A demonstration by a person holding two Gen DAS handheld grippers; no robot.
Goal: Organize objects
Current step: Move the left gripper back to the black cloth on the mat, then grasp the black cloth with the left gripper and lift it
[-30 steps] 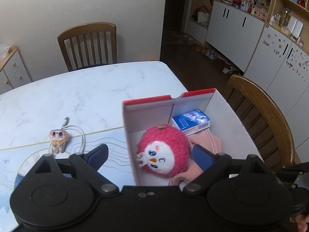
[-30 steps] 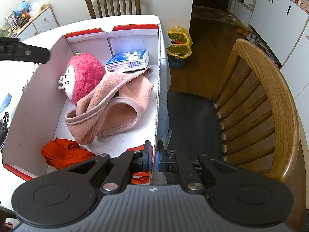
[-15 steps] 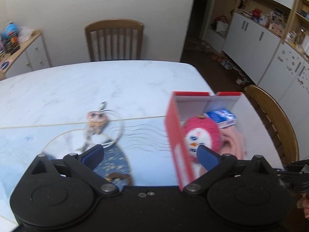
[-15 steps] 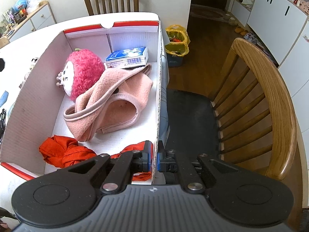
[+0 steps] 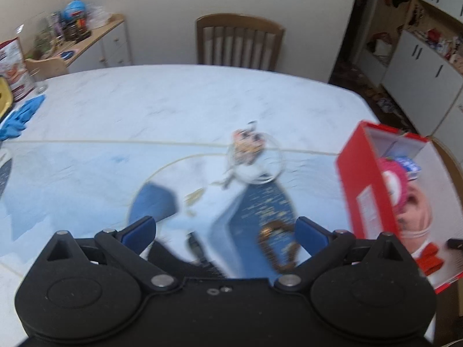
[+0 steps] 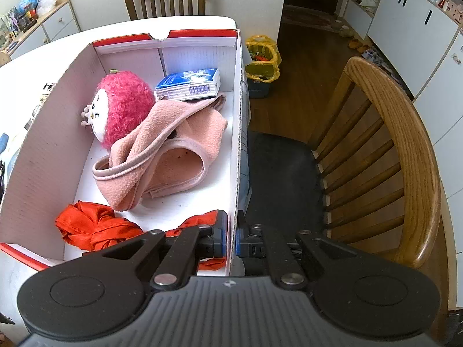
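A red and white cardboard box [image 6: 235,133] holds a pink plush toy [image 6: 123,107], a blue tissue pack [image 6: 189,84], a pink fleece garment [image 6: 170,156] and an orange cloth [image 6: 95,228]. My right gripper [image 6: 230,238] is shut on the box's right wall near its front corner. My left gripper [image 5: 225,231] is open and empty above the table mat, left of the box [image 5: 364,190]. A small pink charm with a white cable [image 5: 249,150] lies on the mat ahead of it. A brown item [image 5: 277,245] lies blurred between the fingers.
A white marble table [image 5: 173,98] with a blue mat. A wooden chair [image 6: 390,156] stands right of the box, another [image 5: 240,40] at the far side. Blue cloth [image 5: 20,115] at the far left. A yellow bag [image 6: 262,60] is on the floor.
My left gripper has swung left, away from above the box and over the mat. The right gripper keeps its hold on the box wall; the box has barely shifted.
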